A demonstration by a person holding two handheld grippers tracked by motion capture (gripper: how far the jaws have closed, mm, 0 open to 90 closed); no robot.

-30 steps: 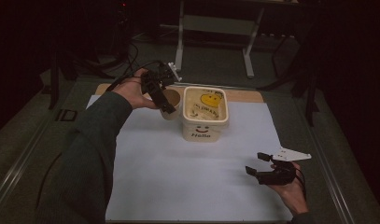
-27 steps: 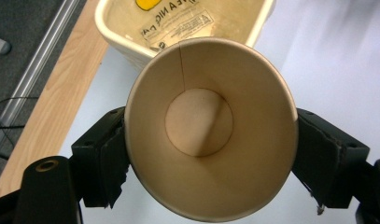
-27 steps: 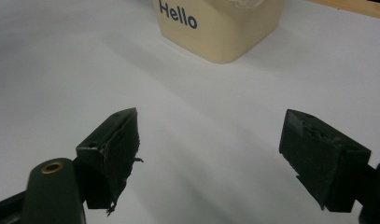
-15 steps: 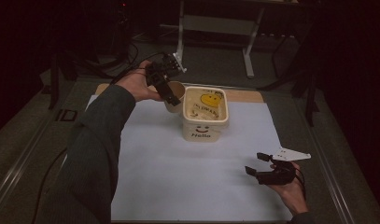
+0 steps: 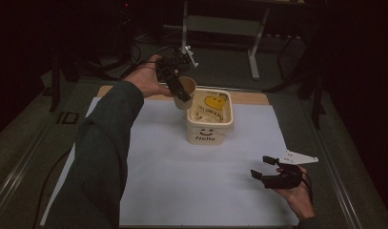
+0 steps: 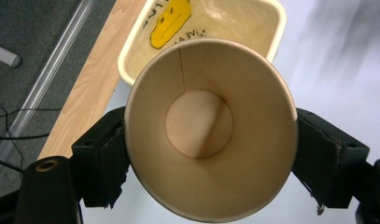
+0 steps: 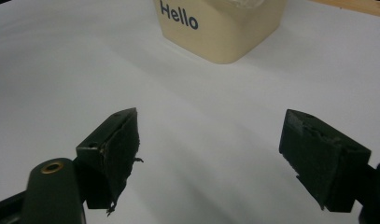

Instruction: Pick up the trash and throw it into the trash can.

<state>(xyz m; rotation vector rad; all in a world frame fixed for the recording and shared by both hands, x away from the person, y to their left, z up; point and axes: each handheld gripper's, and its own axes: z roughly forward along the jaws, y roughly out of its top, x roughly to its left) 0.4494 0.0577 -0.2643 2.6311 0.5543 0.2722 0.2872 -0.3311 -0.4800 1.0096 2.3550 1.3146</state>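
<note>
Paper cup (image 6: 211,130) clamped in left gripper (image 6: 211,158) jaws; should be kept centred over tub (image 5: 209,116). Right gripper (image 7: 215,154) jaws released.

- A white sheet (image 5: 182,171) covers most of the tabletop, reaching its near edge.
- A strip of bare wood tabletop (image 5: 249,98) shows along the far edge, beyond the sheet.
- Black cables (image 5: 129,62) trail over the dark floor past the far left corner.
- A pale metal stand (image 5: 220,24) rises on the floor behind the far edge, its legs spread wide.
</note>
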